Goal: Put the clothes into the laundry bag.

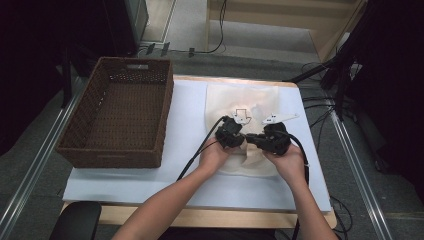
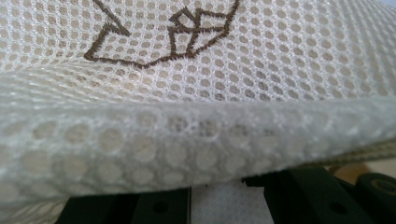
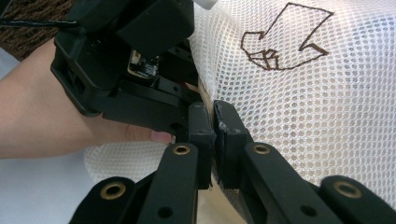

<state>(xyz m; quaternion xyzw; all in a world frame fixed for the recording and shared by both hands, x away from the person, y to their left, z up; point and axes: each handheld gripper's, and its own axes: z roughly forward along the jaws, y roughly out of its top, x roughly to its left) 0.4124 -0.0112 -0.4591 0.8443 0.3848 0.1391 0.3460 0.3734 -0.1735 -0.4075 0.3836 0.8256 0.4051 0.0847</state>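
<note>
we had both grippers on the mesh bag (image 1: 250, 107): right gripper (image 3: 214, 122) pinched its edge, left gripper (image 1: 231, 134) probably too; basket (image 1: 75, 145) still empty.

Basket (image 1: 117, 115) left on the table (image 1: 190, 125) — mesh bag (image 1: 240, 100) to its right.

The wicker basket (image 1: 117, 112) blocks the bench's (image 1: 185, 125) left side; bare white surface lies open between it and the mesh bag (image 1: 225, 97), and along the near edge.
</note>
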